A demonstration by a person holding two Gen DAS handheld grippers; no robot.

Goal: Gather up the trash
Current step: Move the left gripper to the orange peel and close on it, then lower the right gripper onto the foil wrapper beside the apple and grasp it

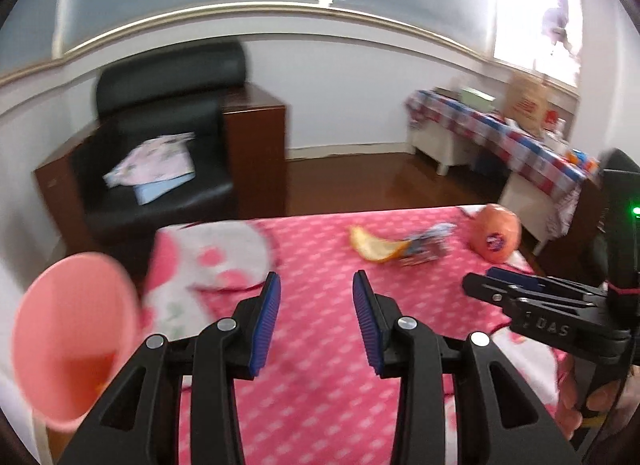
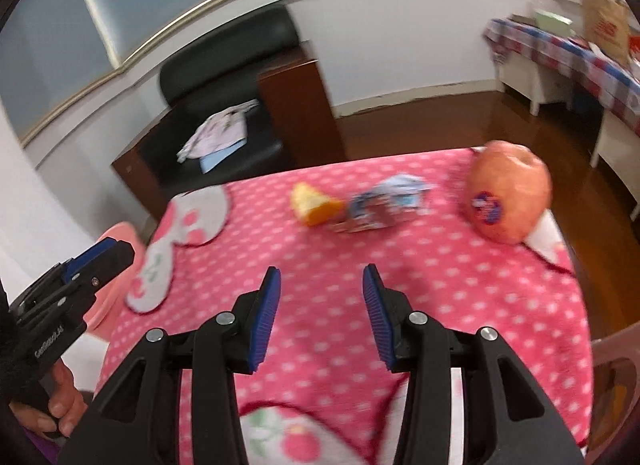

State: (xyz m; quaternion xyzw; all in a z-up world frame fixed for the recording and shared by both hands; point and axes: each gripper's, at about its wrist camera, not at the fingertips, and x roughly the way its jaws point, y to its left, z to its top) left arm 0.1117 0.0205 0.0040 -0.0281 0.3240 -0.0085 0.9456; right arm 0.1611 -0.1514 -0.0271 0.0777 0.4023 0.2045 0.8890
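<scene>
An orange peel (image 1: 374, 247) (image 2: 314, 205) and a crumpled printed wrapper (image 1: 426, 245) (image 2: 384, 205) lie side by side on the far part of a pink dotted tablecloth (image 1: 320, 345) (image 2: 440, 305). An apple with a sticker (image 1: 496, 235) (image 2: 506, 193) stands to their right. A pink bin (image 1: 68, 337) (image 2: 116, 265) stands off the table's left edge. My left gripper (image 1: 316, 285) is open and empty over the cloth. My right gripper (image 2: 322, 279) is open and empty, short of the trash; it shows from the side in the left wrist view (image 1: 500, 285).
A black armchair (image 1: 160, 137) (image 2: 224, 105) with folded cloth on its seat stands beyond the table. A side table with a checked cloth (image 1: 500, 133) (image 2: 560, 49) holds boxes at the right. Brown wooden floor lies between. White printed patches mark the cloth's left side (image 1: 208, 265).
</scene>
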